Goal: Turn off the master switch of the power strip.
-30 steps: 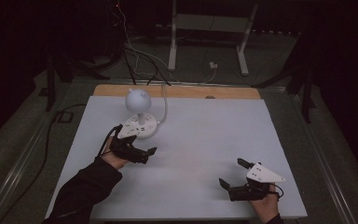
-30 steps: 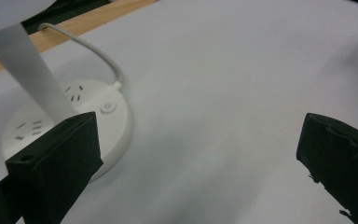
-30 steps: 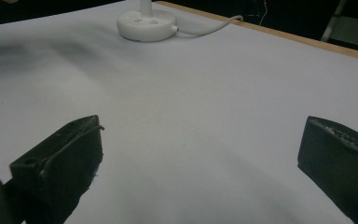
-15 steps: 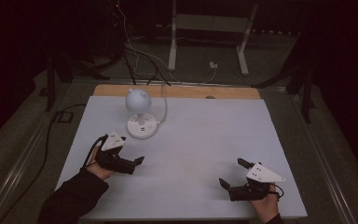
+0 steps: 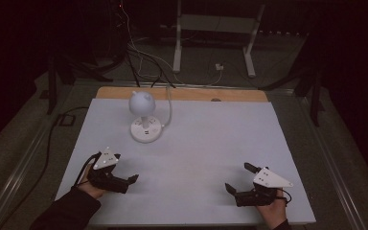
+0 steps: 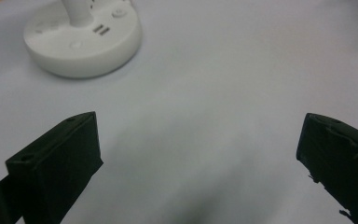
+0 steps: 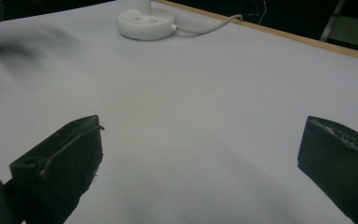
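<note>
A small white lamp (image 5: pixel 145 129) with a round base and a ball-shaped head (image 5: pixel 141 102) stands on the white table (image 5: pixel 206 139), left of centre toward the back. My left gripper (image 5: pixel 130 183) rests low at the front left, open and holding nothing, well short of the lamp. In the left gripper view its jaws (image 6: pixel 200 140) stand wide apart, and the lamp base (image 6: pixel 81 44) lies ahead at upper left. My right gripper (image 5: pixel 236 176) sits at the front right, open and bare. Its own view (image 7: pixel 200 135) shows the lamp base (image 7: pixel 145 21) far off.
The lamp's white cable (image 7: pixel 209 25) runs off the table's far edge, where a wooden strip (image 5: pixel 182 93) shows. Beyond it on the dark floor lie loose cables (image 5: pixel 139 52) and a metal stand (image 5: pixel 215 38). A black cable (image 5: pixel 52 139) trails along the table's left side.
My left gripper has drawn back from the lamp base toward the front left of the table. The right gripper and the lamp have stayed put.
</note>
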